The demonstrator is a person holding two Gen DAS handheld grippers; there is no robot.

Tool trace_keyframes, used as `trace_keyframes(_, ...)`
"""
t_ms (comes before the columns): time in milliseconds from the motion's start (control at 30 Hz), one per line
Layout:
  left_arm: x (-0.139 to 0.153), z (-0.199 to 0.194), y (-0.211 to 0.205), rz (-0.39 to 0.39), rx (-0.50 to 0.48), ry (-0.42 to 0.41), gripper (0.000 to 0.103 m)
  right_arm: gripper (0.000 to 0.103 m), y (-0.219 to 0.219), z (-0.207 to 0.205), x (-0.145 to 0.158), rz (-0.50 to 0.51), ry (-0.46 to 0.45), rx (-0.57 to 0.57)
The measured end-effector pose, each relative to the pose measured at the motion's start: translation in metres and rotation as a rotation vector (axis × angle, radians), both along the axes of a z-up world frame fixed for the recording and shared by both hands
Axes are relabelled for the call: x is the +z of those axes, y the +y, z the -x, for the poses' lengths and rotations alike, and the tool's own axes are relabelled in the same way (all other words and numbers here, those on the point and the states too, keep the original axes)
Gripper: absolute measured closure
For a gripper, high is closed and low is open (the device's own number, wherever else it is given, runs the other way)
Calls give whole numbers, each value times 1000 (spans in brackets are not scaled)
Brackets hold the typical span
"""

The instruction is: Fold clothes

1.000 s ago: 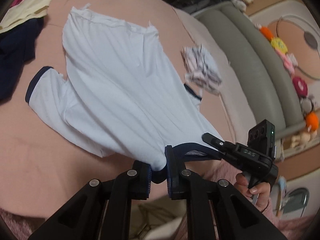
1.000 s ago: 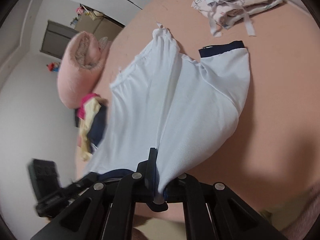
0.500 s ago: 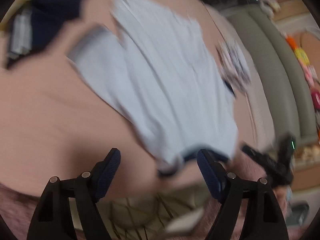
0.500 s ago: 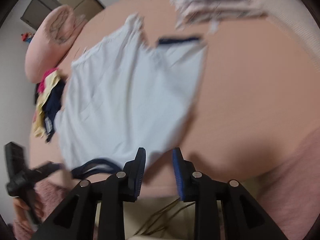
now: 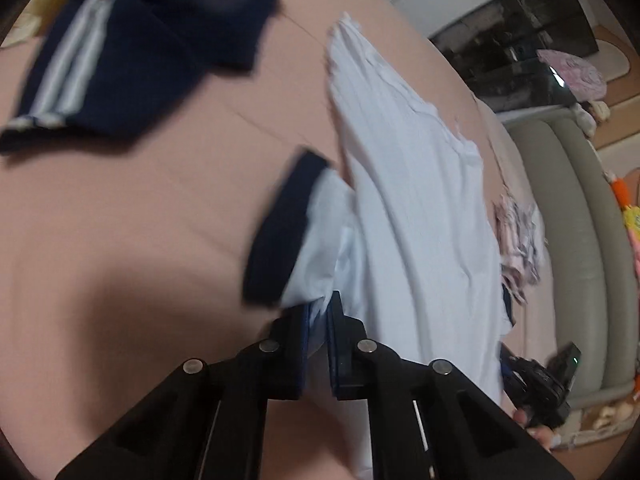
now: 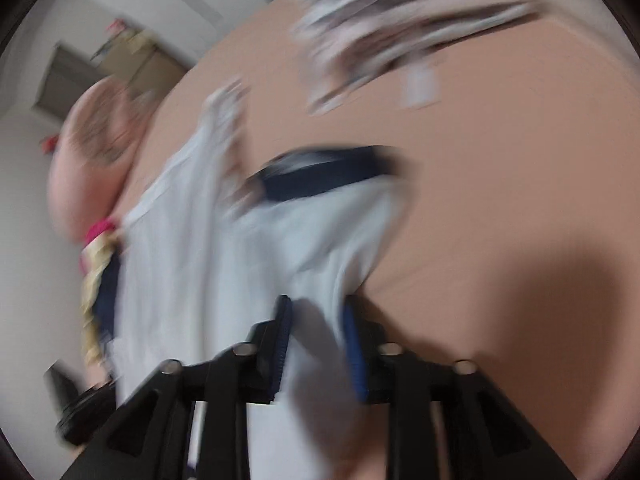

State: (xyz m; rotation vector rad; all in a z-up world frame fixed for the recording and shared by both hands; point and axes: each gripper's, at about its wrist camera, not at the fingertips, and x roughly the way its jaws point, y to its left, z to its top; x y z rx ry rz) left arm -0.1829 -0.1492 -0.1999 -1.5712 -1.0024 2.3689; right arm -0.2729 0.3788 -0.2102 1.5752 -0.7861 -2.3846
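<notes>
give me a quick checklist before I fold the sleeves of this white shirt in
1. Left tool shut on the white shirt by its navy-cuffed sleeve: ok.
2. Right tool gripping: fabric lies between its fingers, but the gap and blur leave it cannot tell.
3. Shirt body flat on the pink bed: not ok, ridges run along it.
4. Navy garment apart from the shirt: ok.
5. Folded pile apart from the right sleeve: ok.

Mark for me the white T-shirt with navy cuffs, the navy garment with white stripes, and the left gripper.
White T-shirt with navy cuffs (image 5: 416,216), left wrist view, mid body panel.
Navy garment with white stripes (image 5: 160,56), left wrist view, plain navy middle.
Left gripper (image 5: 318,312), left wrist view, between fingertips.
</notes>
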Motion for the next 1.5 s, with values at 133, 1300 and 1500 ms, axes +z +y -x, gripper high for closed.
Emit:
trace_keyframes(133, 27, -14, -13, 67, 27, 60, 100, 102, -5, -1, 7, -46, 19, -4)
trace_keyframes(1300, -9, -76, -30, -370, 228, 122, 42, 72, 18, -67, 2, 91, -57, -129)
trace_keyframes(1500, 2, -58, -30, -261, 139, 27, 100, 98, 13, -55, 1, 117, -6, -95)
